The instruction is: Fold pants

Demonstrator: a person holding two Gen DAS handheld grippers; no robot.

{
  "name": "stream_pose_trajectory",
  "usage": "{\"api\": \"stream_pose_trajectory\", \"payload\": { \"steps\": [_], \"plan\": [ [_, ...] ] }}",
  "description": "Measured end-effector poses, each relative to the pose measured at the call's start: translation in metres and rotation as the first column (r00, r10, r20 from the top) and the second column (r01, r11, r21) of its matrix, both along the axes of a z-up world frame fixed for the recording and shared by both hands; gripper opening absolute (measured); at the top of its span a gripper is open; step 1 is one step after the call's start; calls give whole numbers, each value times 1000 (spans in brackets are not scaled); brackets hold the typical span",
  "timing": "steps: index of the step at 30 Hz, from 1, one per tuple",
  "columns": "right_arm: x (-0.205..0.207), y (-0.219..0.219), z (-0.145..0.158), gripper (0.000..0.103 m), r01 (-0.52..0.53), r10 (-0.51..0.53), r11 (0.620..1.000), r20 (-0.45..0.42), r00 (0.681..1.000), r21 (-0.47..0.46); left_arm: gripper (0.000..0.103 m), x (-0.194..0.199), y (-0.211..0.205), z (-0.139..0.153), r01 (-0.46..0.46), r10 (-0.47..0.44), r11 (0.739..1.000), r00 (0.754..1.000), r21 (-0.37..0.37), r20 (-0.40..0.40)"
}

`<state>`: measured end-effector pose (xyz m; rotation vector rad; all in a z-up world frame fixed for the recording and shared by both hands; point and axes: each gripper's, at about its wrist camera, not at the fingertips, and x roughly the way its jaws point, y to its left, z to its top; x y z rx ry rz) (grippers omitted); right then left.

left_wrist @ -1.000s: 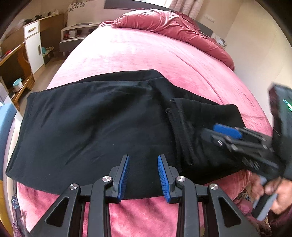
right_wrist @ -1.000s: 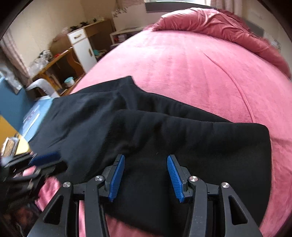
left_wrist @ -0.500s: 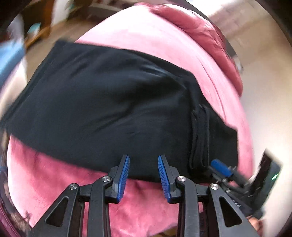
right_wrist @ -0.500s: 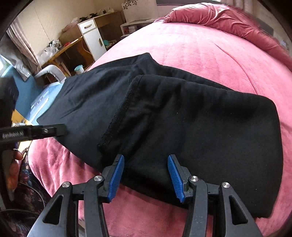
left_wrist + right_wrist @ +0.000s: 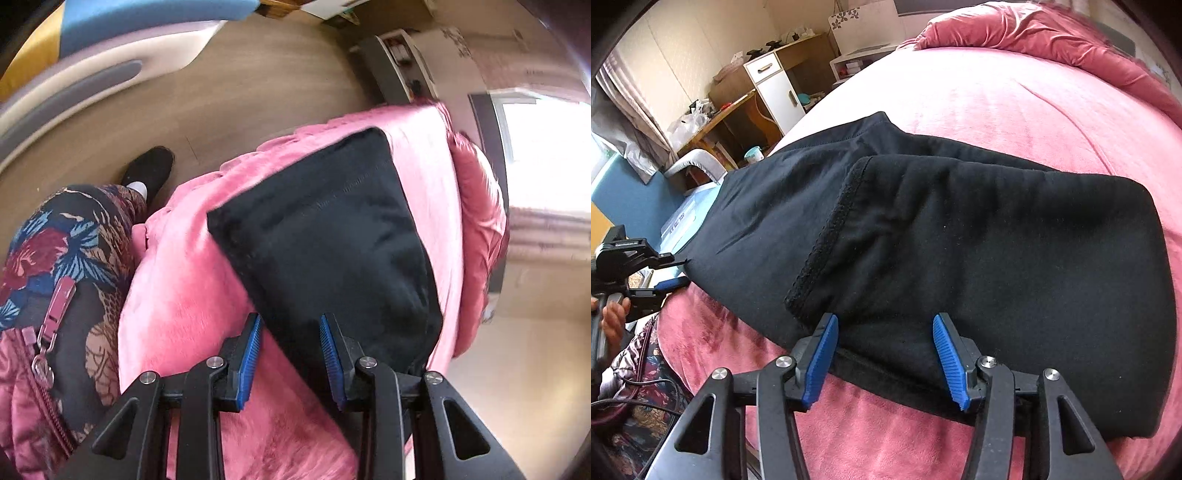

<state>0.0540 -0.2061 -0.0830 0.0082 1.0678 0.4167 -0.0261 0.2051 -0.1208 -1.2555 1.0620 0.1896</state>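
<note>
The black pants [image 5: 960, 236] lie folded on the pink bed, one layer with a stitched hem edge [image 5: 827, 236] resting over the layer below. My right gripper [image 5: 884, 354] is open and empty, its blue pads just above the near edge of the pants. My left gripper [image 5: 290, 354] is open and empty at the left end of the pants [image 5: 332, 229], seen along their length. It also shows in the right wrist view [image 5: 670, 271], beside the left end of the pants.
The pink bed cover [image 5: 1015, 96] spreads behind the pants, with a bunched red quilt [image 5: 1052, 33] at the far end. A desk and white cabinet [image 5: 772, 88] stand left of the bed. The person's patterned clothes [image 5: 62, 266] and foot [image 5: 149, 171] are by the bed's edge.
My left gripper has swung from facing the pants' long side round to their left end, tilted sideways. My right gripper has drawn back to the near edge. Both stay open.
</note>
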Motion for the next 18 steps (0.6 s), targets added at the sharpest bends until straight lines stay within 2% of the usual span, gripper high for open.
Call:
{"api": "stream_pose_trajectory", "payload": {
  "steps": [7, 10, 13, 15, 18],
  "plan": [
    [0, 1, 0, 55, 3, -3, 1000, 2, 1000, -8, 30, 17, -3, -4, -12, 12, 999, 1000, 41, 12],
    [0, 2, 0, 55, 3, -2, 1000, 3, 1000, -12, 26, 17, -3, 2, 11, -13, 996, 1000, 90, 24],
    [1, 2, 0, 55, 2, -2, 1000, 3, 1000, -14, 18, 17, -4, 3, 19, -23, 994, 999, 110, 30],
    [1, 3, 0, 55, 2, -2, 1000, 3, 1000, -15, 15, 18, -6, 8, 34, -41, 989, 998, 141, 44],
    [1, 3, 0, 55, 3, -2, 1000, 3, 1000, -16, 14, 26, -17, 28, 82, -105, 967, 991, 243, 83]
  ]
}}
